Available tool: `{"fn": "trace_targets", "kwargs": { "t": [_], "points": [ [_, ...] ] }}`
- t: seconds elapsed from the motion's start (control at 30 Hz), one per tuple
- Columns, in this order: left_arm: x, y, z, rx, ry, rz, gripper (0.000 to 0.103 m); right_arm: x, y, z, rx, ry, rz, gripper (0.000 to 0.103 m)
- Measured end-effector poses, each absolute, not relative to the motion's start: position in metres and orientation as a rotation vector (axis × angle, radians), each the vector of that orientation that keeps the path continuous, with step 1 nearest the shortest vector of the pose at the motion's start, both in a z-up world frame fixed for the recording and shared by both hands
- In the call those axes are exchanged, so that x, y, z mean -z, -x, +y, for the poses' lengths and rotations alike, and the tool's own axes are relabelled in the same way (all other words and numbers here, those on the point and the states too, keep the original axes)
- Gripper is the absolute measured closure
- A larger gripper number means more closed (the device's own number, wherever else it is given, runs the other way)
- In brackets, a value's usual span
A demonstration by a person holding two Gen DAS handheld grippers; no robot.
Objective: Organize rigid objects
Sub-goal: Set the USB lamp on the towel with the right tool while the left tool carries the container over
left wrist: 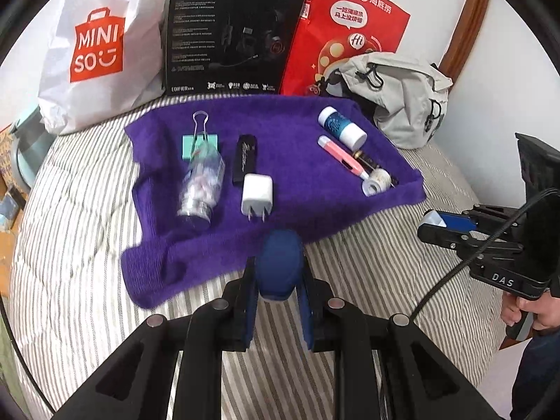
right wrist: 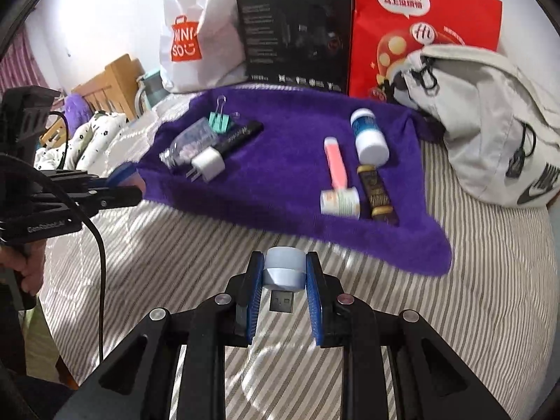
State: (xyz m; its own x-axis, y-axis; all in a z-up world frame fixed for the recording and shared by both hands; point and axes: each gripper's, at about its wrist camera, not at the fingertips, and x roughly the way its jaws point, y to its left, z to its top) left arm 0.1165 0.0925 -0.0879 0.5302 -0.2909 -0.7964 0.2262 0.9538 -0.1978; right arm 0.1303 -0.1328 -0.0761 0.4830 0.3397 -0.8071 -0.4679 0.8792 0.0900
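Note:
My left gripper (left wrist: 278, 273) is shut on a dark blue oval object (left wrist: 279, 262), held over the near edge of the purple towel (left wrist: 290, 161). My right gripper (right wrist: 283, 273) is shut on a small white USB light (right wrist: 283, 270), plug toward the camera, above the striped bedding just short of the purple towel (right wrist: 280, 182). On the towel's left lie a teal binder clip (left wrist: 199, 141), a clear bottle (left wrist: 203, 182), a black stick (left wrist: 245, 159) and a white charger plug (left wrist: 256, 194). On its right lie a white and blue bottle (left wrist: 341, 126), a pink tube (left wrist: 341, 156), a tape roll (left wrist: 376, 181) and a black and gold tube (right wrist: 376, 192).
Along the wall behind the towel stand a white Miniso bag (left wrist: 98, 49), a black headset box (left wrist: 231, 31) and a red paper bag (left wrist: 346, 28). A grey backpack (left wrist: 399, 94) slumps at the towel's right. The striped bedding (left wrist: 80, 231) surrounds the towel. A hand (left wrist: 539, 315) grips the right handle.

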Motion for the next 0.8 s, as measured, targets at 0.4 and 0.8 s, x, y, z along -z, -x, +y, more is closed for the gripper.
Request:
{"fn": "trace_targets", "kwargs": {
  "t": [0.4,0.8],
  "points": [
    [0.083,-0.154,0.094,0.286,0.043,0.964,0.083,0.067,-0.194,-0.113,-0.544,0.156,0.916,0.079],
    [0.086,-0.153,0.122,0.238,0.074,0.965,0.083,0.114,-0.254,-0.079,-0.528,0.234,1.007,0.079]
  ]
}}
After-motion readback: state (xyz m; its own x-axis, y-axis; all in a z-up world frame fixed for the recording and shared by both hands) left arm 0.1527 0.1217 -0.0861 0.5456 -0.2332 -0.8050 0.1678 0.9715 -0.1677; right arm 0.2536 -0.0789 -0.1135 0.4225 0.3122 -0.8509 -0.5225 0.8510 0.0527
